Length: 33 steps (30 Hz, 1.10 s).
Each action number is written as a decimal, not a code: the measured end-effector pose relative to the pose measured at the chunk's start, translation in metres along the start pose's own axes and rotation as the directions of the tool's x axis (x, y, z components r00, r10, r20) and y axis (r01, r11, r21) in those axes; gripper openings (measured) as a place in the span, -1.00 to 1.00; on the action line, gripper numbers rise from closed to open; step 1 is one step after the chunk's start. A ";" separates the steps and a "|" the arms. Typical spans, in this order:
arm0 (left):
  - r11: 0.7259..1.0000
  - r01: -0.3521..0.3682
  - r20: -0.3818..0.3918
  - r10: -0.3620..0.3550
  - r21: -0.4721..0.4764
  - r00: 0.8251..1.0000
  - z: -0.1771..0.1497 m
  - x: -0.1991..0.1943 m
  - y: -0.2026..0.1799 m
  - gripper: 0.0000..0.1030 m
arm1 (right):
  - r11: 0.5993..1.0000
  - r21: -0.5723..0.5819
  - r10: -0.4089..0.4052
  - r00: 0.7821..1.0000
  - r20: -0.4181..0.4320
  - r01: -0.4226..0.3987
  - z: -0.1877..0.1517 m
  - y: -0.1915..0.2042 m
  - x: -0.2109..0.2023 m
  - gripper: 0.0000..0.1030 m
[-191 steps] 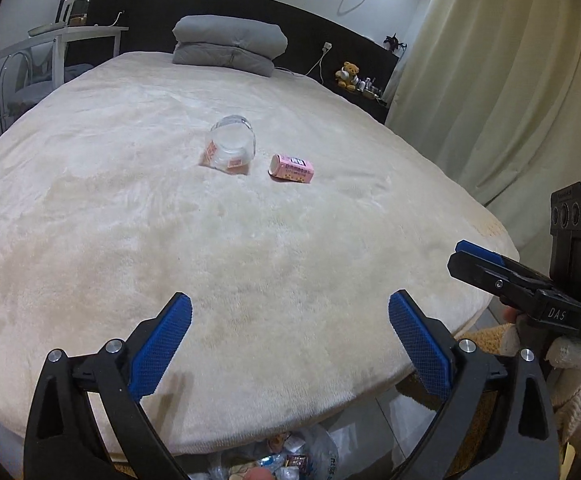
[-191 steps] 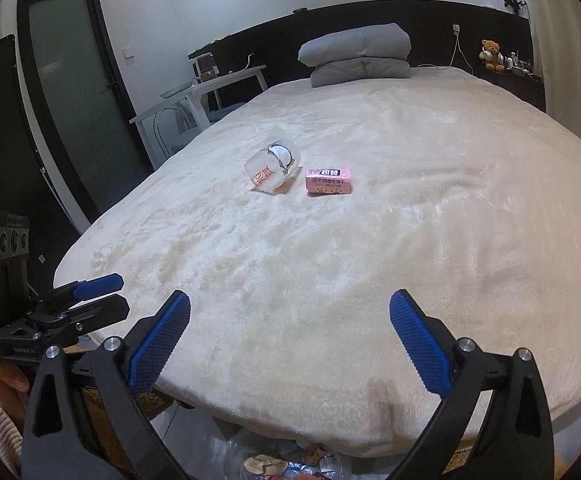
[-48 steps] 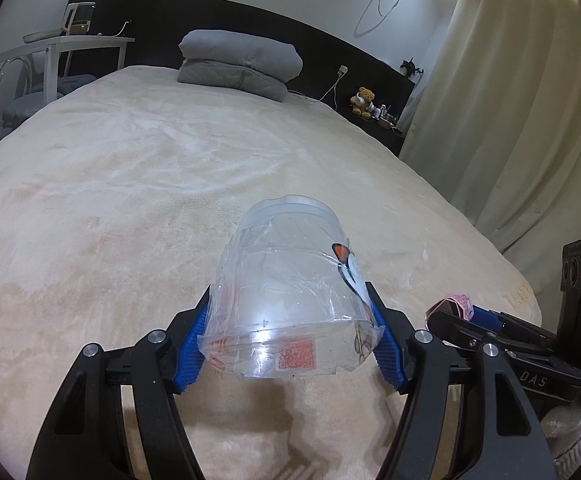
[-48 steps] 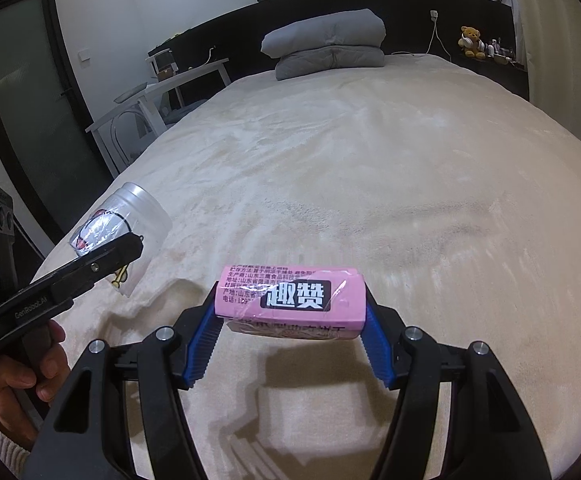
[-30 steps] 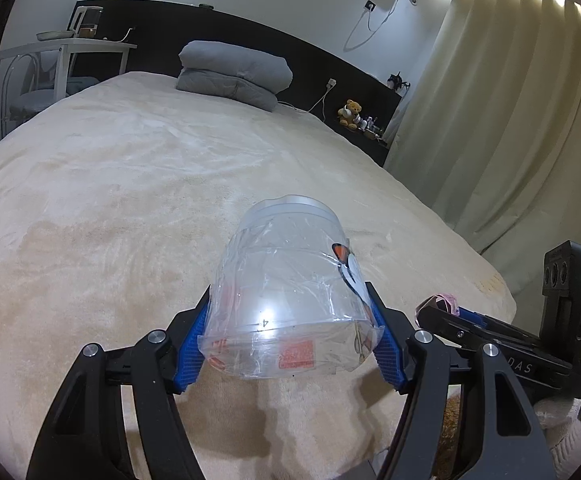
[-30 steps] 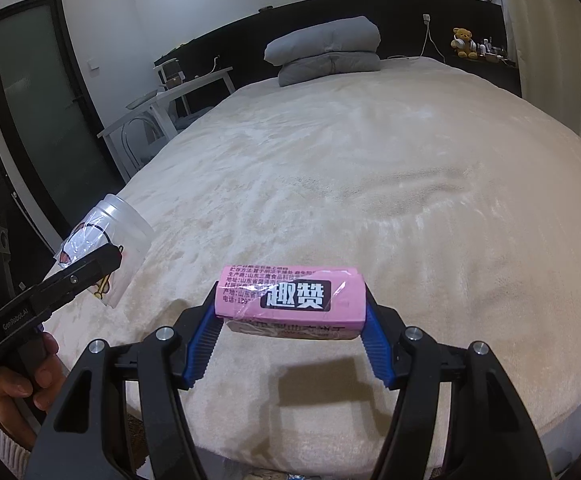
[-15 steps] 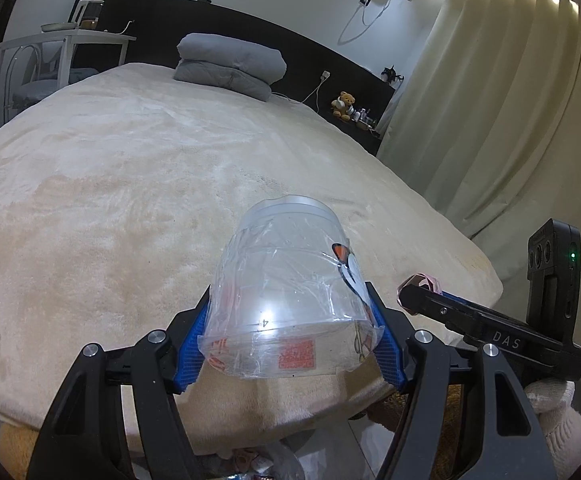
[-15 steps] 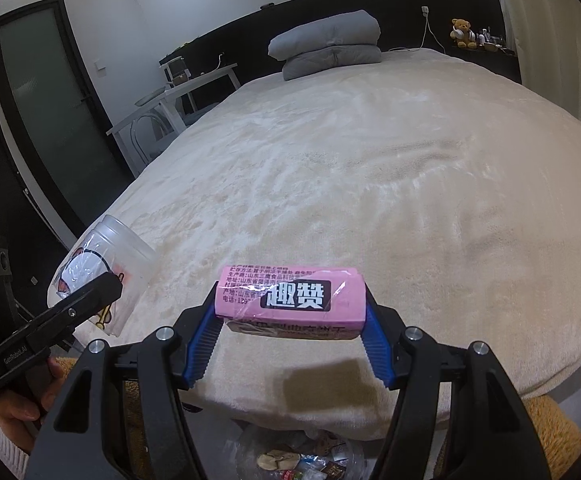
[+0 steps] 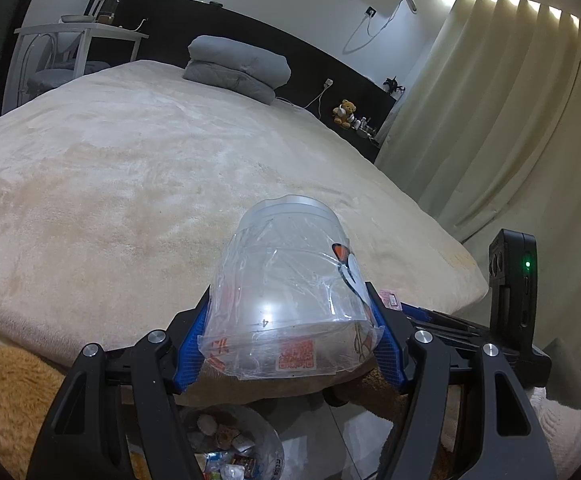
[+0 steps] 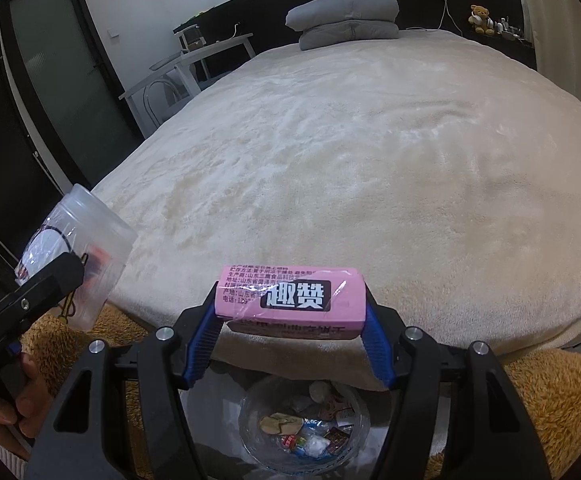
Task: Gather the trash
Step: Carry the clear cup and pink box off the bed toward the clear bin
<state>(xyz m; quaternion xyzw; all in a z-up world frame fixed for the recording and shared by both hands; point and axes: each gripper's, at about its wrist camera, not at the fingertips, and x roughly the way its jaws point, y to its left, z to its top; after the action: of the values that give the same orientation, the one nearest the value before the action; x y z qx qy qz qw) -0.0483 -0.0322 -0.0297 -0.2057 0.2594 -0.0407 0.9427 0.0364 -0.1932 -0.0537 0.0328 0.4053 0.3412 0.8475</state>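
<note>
Left wrist: left gripper (image 9: 288, 346) pinches the clear jar (image 9: 286, 292), axis along the fingers, closed end forward, held over the bed (image 9: 130, 184) edge. Bin (image 9: 234, 444) below; drop not yet made

Right wrist: right gripper (image 10: 290, 344) pinches the pink pack (image 10: 290, 296), long axis crosswise, above the bin (image 10: 304, 432). Bed looks free of trash; both releases remain

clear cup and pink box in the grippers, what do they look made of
Clear cup: looks like thin glossy plastic, see-through, with creases, glare and a loose printed film around it. Pink box: probably cardboard under shiny wrap, judging by its crisp edges, printed text and a wrinkle of glare, though solid plastic can't be ruled out.
</note>
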 end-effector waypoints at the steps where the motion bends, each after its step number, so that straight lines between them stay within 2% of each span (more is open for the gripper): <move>1: 1.000 -0.002 -0.004 0.002 0.003 1.000 -0.002 -0.002 -0.002 0.31 | 1.000 0.002 0.000 1.000 -0.003 0.000 -0.001 -0.001 0.000 0.23; 9: 1.000 -0.005 -0.052 0.005 -0.004 0.999 -0.025 -0.010 -0.011 0.31 | 0.999 0.045 0.030 0.999 -0.022 -0.029 -0.012 -0.006 -0.010 0.23; 17: 0.999 -0.031 -0.132 0.033 0.020 0.991 -0.040 0.002 -0.018 0.31 | 0.990 0.124 0.077 0.994 -0.078 -0.067 -0.025 -0.015 -0.014 0.23; 27: 0.997 -0.071 -0.232 0.070 0.005 0.970 -0.054 0.019 -0.010 0.31 | 0.989 0.136 0.084 0.978 -0.193 -0.058 -0.040 -0.013 0.001 0.23; 33: 0.996 -0.083 -0.313 0.076 -0.011 0.947 -0.062 0.031 -0.003 0.31 | 0.987 0.156 0.084 0.962 -0.261 -0.044 -0.047 -0.014 0.014 0.23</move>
<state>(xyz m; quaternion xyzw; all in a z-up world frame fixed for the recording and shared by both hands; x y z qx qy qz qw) -0.0526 -0.0634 -0.0918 -0.1974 0.4140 -0.0316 0.8881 0.0168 -0.2063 -0.0995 0.0629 0.5387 0.3385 0.7690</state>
